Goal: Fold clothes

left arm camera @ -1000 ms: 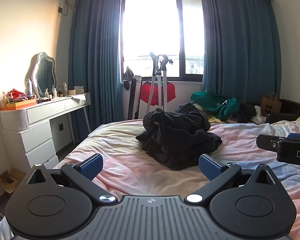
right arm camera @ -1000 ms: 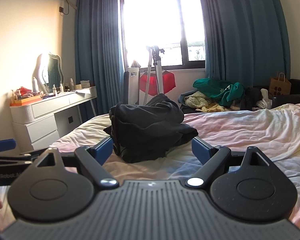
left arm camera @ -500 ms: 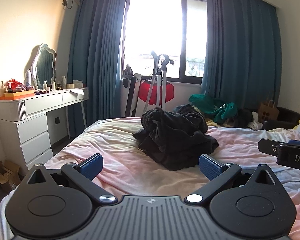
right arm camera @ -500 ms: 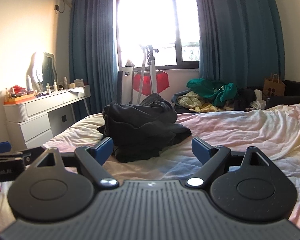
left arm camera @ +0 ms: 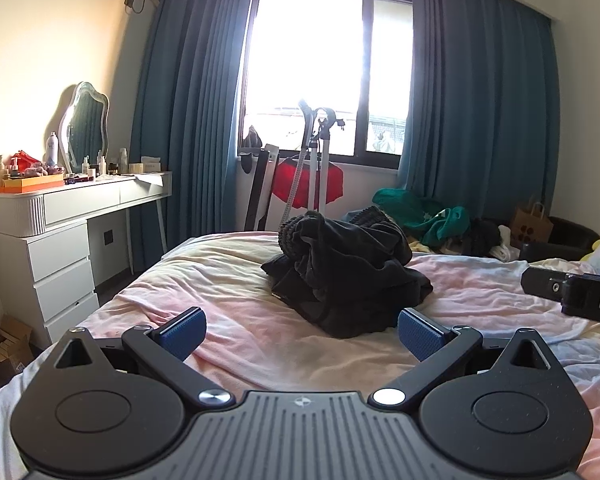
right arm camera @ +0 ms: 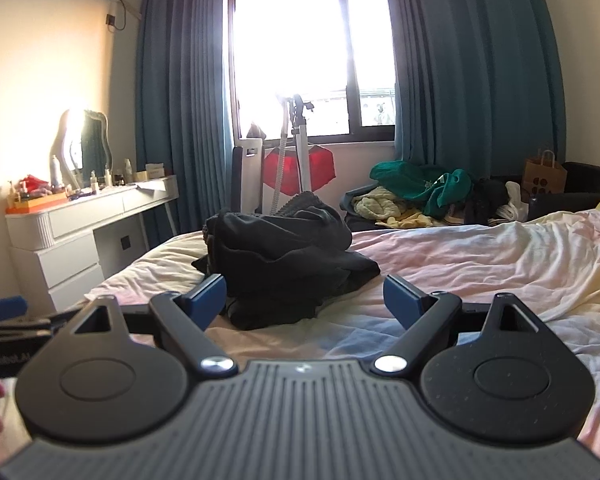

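A: Nearest?
B: Left gripper (left arm camera: 300, 330), blue pads spread wide, nothing between. Same for the right gripper (right arm camera: 303, 298): jaws far apart, empty, low above the bedsheet (right arm camera: 500, 264).

A: And the clothes?
B: Just beyond both, mid-bed: a heap of black clothes (left arm camera: 344, 268), crumpled, unfolded, resting on the pink and yellow sheet. Slightly right of centre from the left wrist, slightly left of centre from the right wrist. Apart from both sets of pads.

A: Off to the sides?
B: Far left, against the wall, a white dresser (left arm camera: 60, 248) with a wavy mirror (left arm camera: 85, 126), bottles and an orange tray on top. On the floor by it, a cardboard box (left arm camera: 4, 340).

A: Farther back?
B: Past the foot of the bed, a garment steamer stand (left arm camera: 316, 168) with something red behind. Right of that, a pile of green and yellow laundry (right arm camera: 420, 192), then a brown paper bag (right arm camera: 544, 176). Farthest, a bright window (left arm camera: 324, 72) between blue curtains (left arm camera: 480, 120).
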Available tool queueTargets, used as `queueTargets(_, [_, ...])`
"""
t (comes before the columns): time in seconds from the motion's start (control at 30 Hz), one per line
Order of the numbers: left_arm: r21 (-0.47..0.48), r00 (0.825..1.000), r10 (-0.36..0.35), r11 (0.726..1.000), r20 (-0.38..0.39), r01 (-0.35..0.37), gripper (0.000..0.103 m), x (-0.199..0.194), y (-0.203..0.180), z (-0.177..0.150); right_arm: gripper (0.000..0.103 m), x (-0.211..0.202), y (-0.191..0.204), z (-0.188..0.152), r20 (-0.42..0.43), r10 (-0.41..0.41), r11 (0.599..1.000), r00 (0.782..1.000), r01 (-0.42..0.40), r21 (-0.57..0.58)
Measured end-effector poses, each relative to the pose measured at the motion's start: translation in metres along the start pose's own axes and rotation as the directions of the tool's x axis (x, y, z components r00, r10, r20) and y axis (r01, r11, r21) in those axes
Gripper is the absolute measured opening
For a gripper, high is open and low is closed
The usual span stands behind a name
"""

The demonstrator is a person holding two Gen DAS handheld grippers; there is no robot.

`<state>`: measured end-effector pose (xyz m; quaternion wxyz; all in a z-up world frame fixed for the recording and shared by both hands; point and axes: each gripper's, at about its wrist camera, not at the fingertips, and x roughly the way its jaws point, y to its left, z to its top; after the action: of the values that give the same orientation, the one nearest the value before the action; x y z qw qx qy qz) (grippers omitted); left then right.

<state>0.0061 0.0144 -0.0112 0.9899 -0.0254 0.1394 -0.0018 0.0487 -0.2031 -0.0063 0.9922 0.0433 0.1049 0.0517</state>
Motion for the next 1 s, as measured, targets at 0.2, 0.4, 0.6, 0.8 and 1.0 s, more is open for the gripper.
queueTargets(0.2, [-0.004, 1.0, -0.002, 1.0, 0.006, 0.002, 0.103, 0.0, 0.001, 0.002, 0.087, -0.007, -0.004, 0.005, 0.05, -0.029, 0.999, 0.998, 0.027, 0.04])
queueTargets(0.4, [0.005, 1.0, -0.011, 1.0, 0.01, 0.011, 0.103, 0.01, -0.005, 0.021, 0.087, -0.013, -0.01, 0.009, 0.103, -0.051, 0.996, 0.993, 0.043, 0.074])
queueTargets(0.6, [0.035, 1.0, -0.012, 0.999, 0.007, 0.012, 0.103, 0.04, -0.019, 0.049, 0.087, -0.005, -0.022, 0.005, 0.109, -0.092, 0.99, 0.99, 0.079, 0.114])
queueTargets(0.8, [0.081, 0.999, -0.026, 0.996, 0.038, 0.022, 0.103, 0.068, -0.033, 0.048, 0.087, 0.008, -0.027, -0.007, 0.092, -0.096, 0.989, 0.991, 0.085, 0.12])
queueTargets(1.0, [0.039, 0.996, -0.082, 0.996, -0.041, 0.083, 0.103, 0.083, -0.022, 0.022, 0.087, 0.031, -0.027, -0.025, 0.033, -0.088, 0.987, 0.996, 0.083, 0.138])
